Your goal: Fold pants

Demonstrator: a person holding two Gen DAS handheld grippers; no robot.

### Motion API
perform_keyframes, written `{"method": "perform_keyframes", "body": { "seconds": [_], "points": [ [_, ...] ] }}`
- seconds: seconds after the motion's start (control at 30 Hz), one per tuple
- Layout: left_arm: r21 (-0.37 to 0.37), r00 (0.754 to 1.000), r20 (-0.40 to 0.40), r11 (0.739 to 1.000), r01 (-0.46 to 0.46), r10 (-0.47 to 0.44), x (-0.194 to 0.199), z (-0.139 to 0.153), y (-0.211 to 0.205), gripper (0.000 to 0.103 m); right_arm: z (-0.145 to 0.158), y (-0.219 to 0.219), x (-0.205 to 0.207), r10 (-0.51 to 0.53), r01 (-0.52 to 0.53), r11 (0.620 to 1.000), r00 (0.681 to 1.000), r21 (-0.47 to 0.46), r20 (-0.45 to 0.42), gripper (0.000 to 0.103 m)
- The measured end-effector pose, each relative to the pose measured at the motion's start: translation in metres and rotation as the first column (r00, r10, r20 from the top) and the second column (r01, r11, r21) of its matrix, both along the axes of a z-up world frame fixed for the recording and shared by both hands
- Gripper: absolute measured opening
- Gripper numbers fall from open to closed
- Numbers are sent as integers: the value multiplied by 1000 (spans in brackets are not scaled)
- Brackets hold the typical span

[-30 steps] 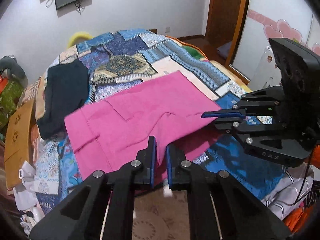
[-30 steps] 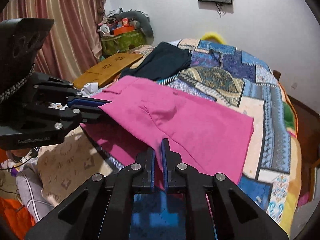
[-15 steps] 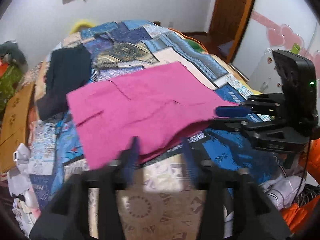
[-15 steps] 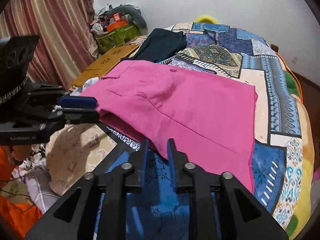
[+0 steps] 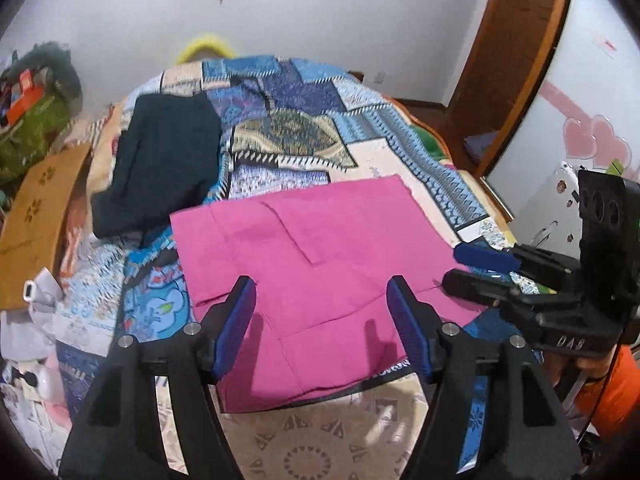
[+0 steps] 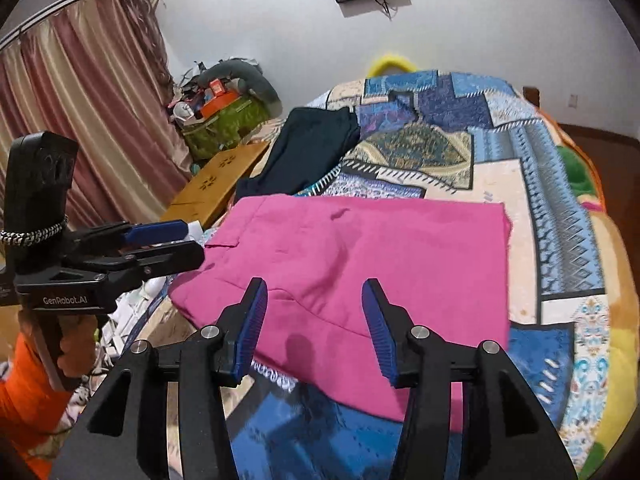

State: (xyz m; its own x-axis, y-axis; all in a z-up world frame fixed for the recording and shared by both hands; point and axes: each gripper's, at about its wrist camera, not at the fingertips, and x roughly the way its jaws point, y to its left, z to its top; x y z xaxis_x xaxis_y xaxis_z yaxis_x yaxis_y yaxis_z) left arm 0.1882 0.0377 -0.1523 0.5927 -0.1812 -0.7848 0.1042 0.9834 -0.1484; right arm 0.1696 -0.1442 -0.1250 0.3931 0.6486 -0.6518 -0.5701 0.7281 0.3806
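Left wrist view: pink pants (image 5: 320, 264) are seen lying flat on the bed (image 5: 420, 160), folded into a rough rectangle with layered edges visible at the near side. The left gripper (image 5: 322, 312) is held above the near edge of the pants, jaws spread wide, nothing gripped. The right gripper (image 5: 460, 266) is seen at the right side, just beside the pants' right edge, jaws apart and empty. A dark garment (image 5: 160, 168) is seen folded on the bed beyond the pants, apart from them. A wooden board (image 5: 36, 216) is seen at the left side of the bed.

Right wrist view: the pants (image 6: 360, 264) are seen flat on the bed (image 6: 560, 220), near edge slightly overhanging a blue patch. The right gripper (image 6: 312, 320) is held over the near edge, jaws wide, nothing held. The left gripper (image 6: 188, 244) is seen at left, just beside the pants' left corner, jaws slightly apart, empty.

Progress, as judged: at least one fold is done and the cloth is laid down and released. Another fold or some smoothing may be left; the final size wanted cannot be told.
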Motion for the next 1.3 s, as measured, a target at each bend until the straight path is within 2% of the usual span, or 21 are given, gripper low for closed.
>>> {"method": "perform_keyframes", "body": {
  "seconds": [0.07,0.2,0.23,0.3,0.43,0.6,0.87,1.0,1.07,1.13,1.3],
  "points": [
    [12,1000,-27,1000,-4,5,3,-12,1,70,-11,7,3,13,-14,1000,999,-9,-35,45],
    [115,996,-70,993,-39,47,0,-41,10,70,-41,11,7,23,-29,998,994,-55,-105,45],
    [130,996,-68,991,-43,52,-3,-45,14,73,-44,8,7,19,-25,998,994,-58,-112,45],
    [133,996,-67,990,-55,65,-9,-49,26,77,-50,-2,7,18,-23,999,993,-42,-115,45],
    [89,994,-86,994,-56,64,-17,-51,41,79,-54,-19,8,-21,11,996,992,-85,-123,45],
    [121,996,-63,991,-56,64,-28,-48,41,80,-63,-47,7,-71,52,988,989,-142,-127,45],
    [113,995,-60,991,-76,83,-35,-48,50,81,-68,-81,0,-165,140,958,983,-252,-81,45],
    [129,993,-61,988,-89,97,-36,-48,57,89,-67,-88,1,-165,138,951,983,-277,-75,45],
    [110,991,-84,989,-97,107,-33,-48,64,89,-64,-89,3,-158,129,950,984,-286,-83,47],
    [125,987,-90,984,-124,136,-30,-46,69,89,-61,-90,6,-160,127,946,983,-298,-89,48],
    [107,980,-59,977,-185,192,-17,-28,85,89,-46,-88,17,-152,127,950,986,-285,-65,48]
  ]
}}
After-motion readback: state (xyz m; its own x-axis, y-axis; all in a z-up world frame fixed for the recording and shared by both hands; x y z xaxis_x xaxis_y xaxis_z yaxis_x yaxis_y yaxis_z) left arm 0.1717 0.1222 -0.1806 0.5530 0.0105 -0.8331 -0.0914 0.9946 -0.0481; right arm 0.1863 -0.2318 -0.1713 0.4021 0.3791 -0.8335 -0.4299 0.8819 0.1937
